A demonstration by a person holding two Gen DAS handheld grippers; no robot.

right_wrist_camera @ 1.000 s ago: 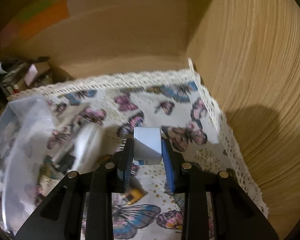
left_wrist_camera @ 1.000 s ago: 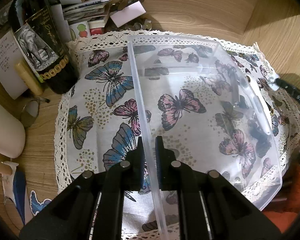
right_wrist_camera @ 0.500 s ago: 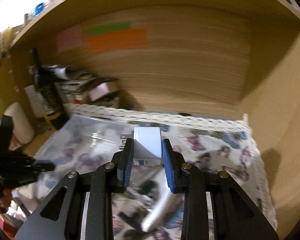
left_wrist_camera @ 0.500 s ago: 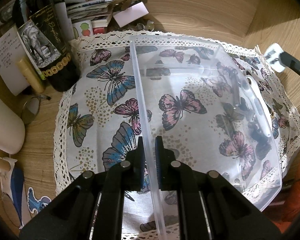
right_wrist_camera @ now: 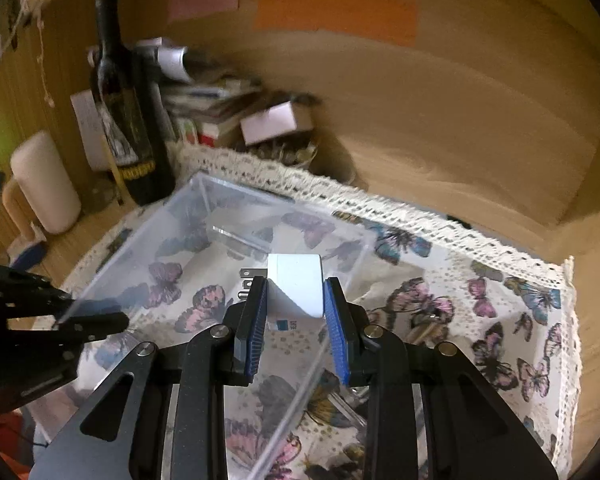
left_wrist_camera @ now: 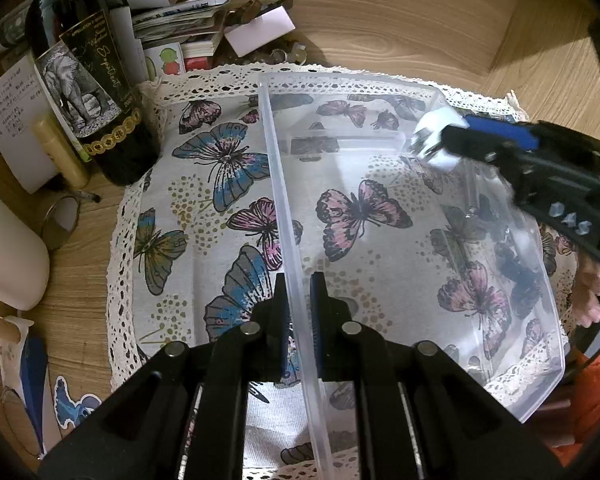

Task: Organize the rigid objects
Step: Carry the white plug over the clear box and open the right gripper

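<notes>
Container count: one clear plastic box (left_wrist_camera: 420,208). My left gripper (left_wrist_camera: 299,312) pinches its near wall; my right gripper (right_wrist_camera: 296,308), narrowly open, clamps one white plug adapter (right_wrist_camera: 296,284).

Blurred in the right wrist view: paper stack (right_wrist_camera: 216,96), small white box (right_wrist_camera: 276,122) and coins (right_wrist_camera: 288,150) behind the butterfly cloth (right_wrist_camera: 480,292). Cut off at the near edge there: clear plastic bin (right_wrist_camera: 172,240). Half hidden by pads: white plug adapter (right_wrist_camera: 296,288), label print too small to read. Cropped at the left view's edge: dark wine bottle (left_wrist_camera: 88,80), neck unseen; white cylinder (left_wrist_camera: 8,256). Illegible: handwritten note (left_wrist_camera: 12,116).
</notes>
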